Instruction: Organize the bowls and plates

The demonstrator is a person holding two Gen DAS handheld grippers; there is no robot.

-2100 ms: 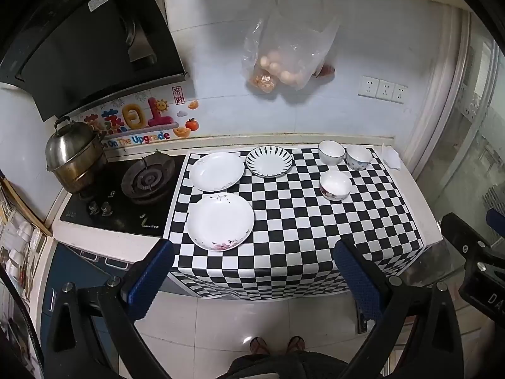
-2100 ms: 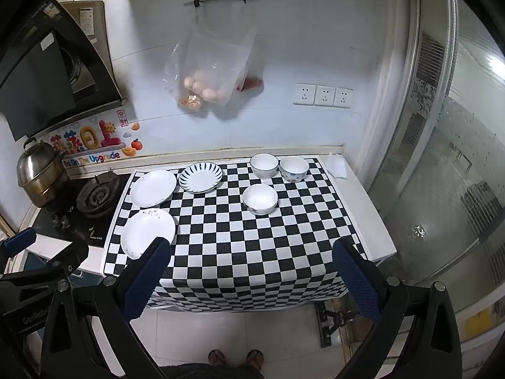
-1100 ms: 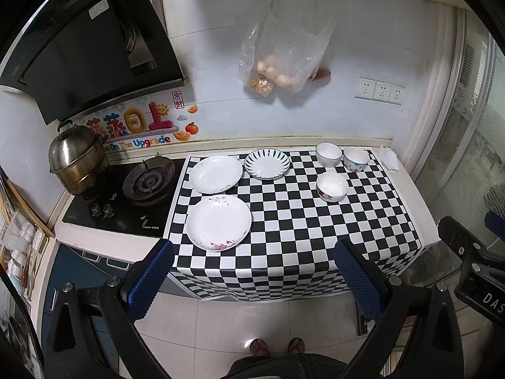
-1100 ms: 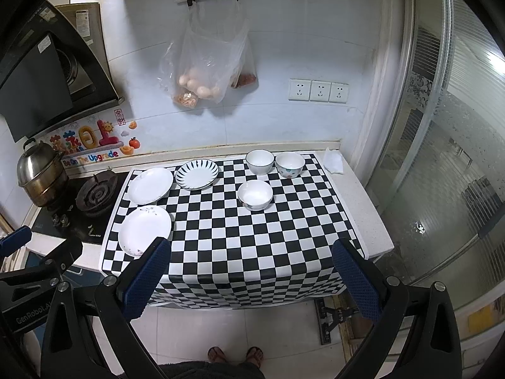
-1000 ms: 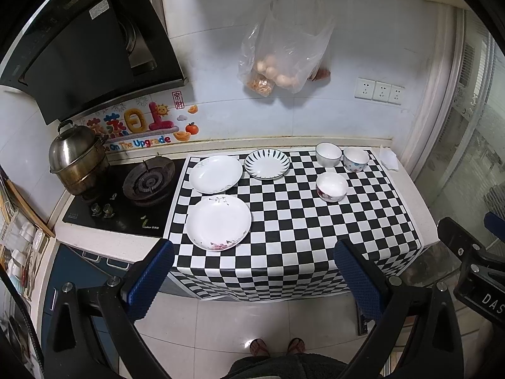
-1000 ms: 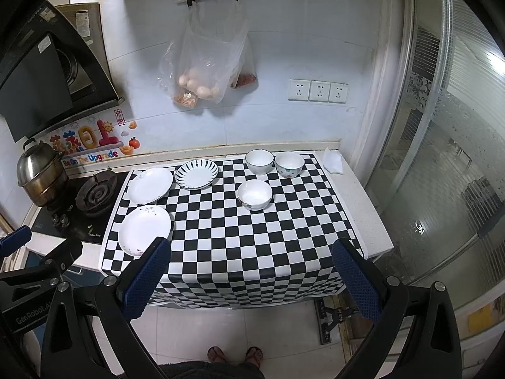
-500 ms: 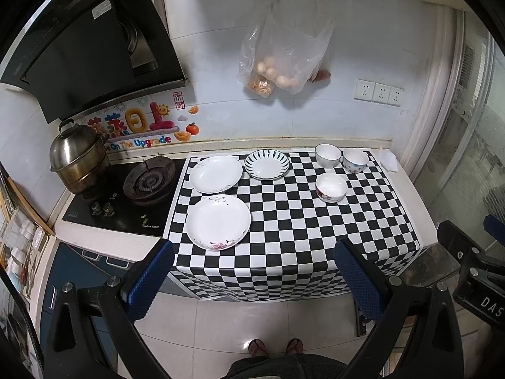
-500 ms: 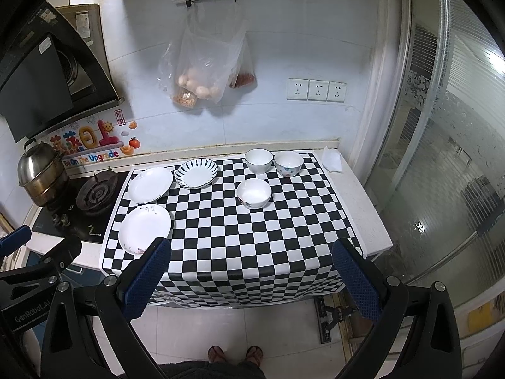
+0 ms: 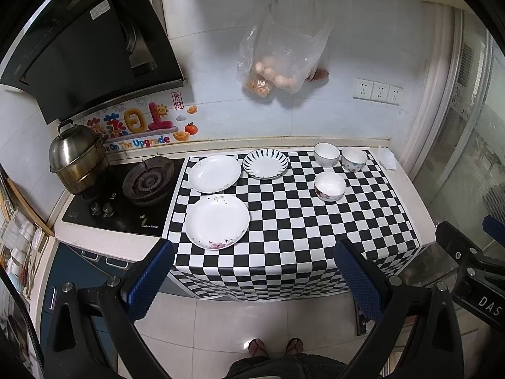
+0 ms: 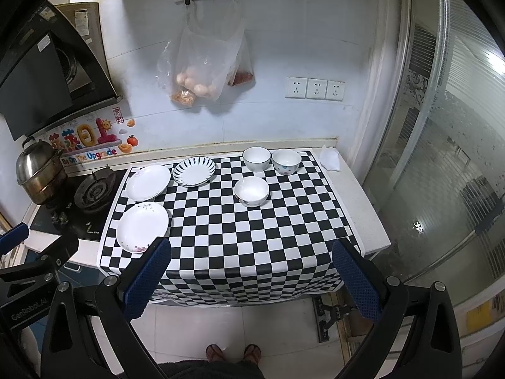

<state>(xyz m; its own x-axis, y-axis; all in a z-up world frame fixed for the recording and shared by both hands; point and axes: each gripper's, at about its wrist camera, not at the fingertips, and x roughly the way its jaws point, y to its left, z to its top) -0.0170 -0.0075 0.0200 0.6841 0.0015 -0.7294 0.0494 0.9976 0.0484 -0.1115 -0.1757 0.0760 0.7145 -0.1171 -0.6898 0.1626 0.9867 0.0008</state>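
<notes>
On a black-and-white checkered cloth [image 9: 284, 230] lie three plates: a white floral plate [image 9: 217, 220] at the front left, a plain white plate [image 9: 214, 173] behind it, and a striped-rim plate [image 9: 265, 164]. Three bowls stand to the right: one flowered bowl [image 9: 329, 186] in front, a white bowl [image 9: 326, 154] and a dotted bowl [image 9: 354, 159] at the back. My left gripper [image 9: 254, 271] is open, high above the floor and short of the counter. My right gripper [image 10: 251, 273] is open too, equally far back. Neither holds anything.
A gas hob [image 9: 148, 181] with a steel pot [image 9: 75, 161] sits left of the cloth, under a black hood [image 9: 85, 50]. A plastic bag [image 9: 277, 63] of food hangs on the wall. A crumpled tissue [image 9: 386, 158] lies at the counter's right end. A person's feet [image 9: 274, 345] stand below.
Both cameras have drawn back and up slightly, so the counter looks a little smaller. Plates and bowls have not moved. Both grippers stay open.
</notes>
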